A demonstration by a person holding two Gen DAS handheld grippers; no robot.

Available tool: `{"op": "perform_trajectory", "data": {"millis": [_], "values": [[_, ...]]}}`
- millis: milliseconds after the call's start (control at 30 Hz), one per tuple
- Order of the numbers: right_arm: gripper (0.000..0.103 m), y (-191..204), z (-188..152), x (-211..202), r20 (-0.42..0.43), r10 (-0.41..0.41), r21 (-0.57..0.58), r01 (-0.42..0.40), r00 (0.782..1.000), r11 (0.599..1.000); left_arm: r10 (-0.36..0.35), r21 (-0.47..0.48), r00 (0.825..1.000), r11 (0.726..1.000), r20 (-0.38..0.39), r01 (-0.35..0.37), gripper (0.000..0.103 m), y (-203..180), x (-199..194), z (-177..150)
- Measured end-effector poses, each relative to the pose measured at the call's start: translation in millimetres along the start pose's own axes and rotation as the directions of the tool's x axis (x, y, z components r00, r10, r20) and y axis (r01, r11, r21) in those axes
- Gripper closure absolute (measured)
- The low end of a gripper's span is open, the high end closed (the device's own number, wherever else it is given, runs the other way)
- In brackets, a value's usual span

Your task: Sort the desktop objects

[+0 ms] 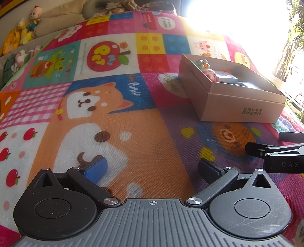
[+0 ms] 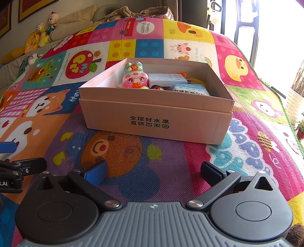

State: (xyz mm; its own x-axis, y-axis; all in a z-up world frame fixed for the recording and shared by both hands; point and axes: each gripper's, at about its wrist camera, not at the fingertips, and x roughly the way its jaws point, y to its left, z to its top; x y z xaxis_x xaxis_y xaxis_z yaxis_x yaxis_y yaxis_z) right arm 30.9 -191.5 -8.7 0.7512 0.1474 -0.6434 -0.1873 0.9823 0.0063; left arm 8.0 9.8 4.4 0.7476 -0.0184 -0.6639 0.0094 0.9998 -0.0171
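A tan cardboard box (image 2: 152, 121) with green print sits on the colourful play mat (image 2: 133, 167); it shows at the right in the left wrist view (image 1: 241, 106). Inside lie a pink and green toy figure (image 2: 134, 77), a white charger (image 2: 167, 79), a blue-white packet (image 2: 190, 89) and small bits. My right gripper (image 2: 153, 172) hovers open just in front of the box, nothing between its fingers. My left gripper (image 1: 152, 168) is open over the dog picture, left of the box, empty. The right gripper's fingers (image 1: 266, 150) poke in from the right edge.
Plush toys (image 2: 43, 32) and cushions (image 2: 76, 17) line the back left beyond the mat. A bright window (image 2: 275, 28) with plants (image 2: 300, 129) is at the right. The mat's green edge (image 2: 283, 106) runs down the right side.
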Motion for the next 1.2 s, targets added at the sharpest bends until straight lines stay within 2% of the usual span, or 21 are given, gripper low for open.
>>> {"op": "perform_trajectory", "data": {"millis": [1200], "values": [[0.0, 0.3, 0.0, -0.1, 0.0, 0.0, 0.0, 0.0, 1.0, 1.0, 0.006, 0.011, 1.0, 1.0, -0.006, -0.006, 0.0, -0.8, 1.2, -0.2]]}}
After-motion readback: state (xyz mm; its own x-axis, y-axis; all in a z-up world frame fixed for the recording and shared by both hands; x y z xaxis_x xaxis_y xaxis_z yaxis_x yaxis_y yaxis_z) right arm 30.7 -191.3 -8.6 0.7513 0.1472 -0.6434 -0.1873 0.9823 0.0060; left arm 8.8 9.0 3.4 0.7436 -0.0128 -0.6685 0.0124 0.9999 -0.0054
